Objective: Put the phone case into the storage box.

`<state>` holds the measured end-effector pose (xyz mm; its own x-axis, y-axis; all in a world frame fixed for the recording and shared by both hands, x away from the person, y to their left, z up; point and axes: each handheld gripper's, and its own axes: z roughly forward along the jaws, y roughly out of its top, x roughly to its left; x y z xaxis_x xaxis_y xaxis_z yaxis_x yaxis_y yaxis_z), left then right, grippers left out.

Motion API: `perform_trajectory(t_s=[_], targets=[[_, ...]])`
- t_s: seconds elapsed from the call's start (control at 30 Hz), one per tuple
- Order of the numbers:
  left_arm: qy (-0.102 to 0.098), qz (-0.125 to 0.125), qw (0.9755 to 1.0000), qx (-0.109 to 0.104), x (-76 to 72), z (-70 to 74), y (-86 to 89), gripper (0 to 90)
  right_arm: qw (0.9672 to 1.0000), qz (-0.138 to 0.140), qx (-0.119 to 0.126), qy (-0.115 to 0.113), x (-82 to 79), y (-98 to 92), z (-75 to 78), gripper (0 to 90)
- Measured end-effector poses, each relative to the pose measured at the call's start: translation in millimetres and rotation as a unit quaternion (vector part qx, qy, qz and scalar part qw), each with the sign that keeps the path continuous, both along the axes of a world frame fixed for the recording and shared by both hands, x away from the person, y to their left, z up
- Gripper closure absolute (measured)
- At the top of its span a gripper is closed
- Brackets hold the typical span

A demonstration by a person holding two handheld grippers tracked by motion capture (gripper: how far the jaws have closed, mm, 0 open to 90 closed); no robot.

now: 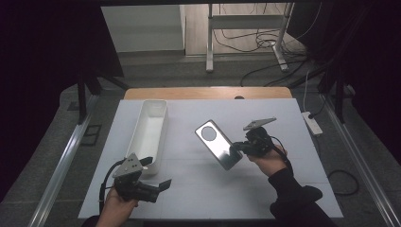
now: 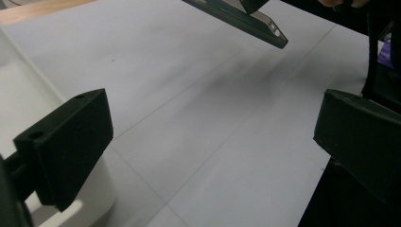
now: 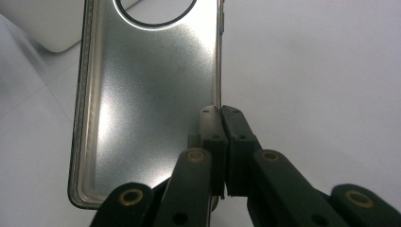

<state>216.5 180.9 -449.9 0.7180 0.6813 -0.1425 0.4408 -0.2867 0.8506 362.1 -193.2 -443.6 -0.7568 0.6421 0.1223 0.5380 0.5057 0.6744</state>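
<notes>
A grey translucent phone case [image 1: 218,143] with a round camera hole hangs above the middle of the white table, tilted. My right gripper [image 1: 242,147] is shut on the case's long side edge; in the right gripper view the case [image 3: 146,90] stands upright with its wall pinched between the jaws of that gripper [image 3: 220,109]. My left gripper [image 1: 158,172] is held low at the table's front left, jaws wide open with nothing between them. In the left gripper view the open gripper [image 2: 213,137] faces bare table, and a corner of the case [image 2: 246,21] floats at the top.
A long white tray [image 1: 149,132] lies lengthwise at the table's left, its near end beside my left gripper, its rim [image 2: 28,104] at that view's left. A wooden strip [image 1: 208,93] runs along the far edge. A power strip [image 1: 311,122] lies on the floor at right.
</notes>
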Motion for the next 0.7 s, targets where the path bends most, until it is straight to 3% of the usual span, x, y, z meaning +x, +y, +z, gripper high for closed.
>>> perform_trajectory(t_s=[0.7], targets=[[0.018,-0.042,0.9989,-0.006,39.2,4.8,-46.0,0.3,0.9994,-0.010,0.017,-0.028,-26.0,-18.1,14.0,88.8]])
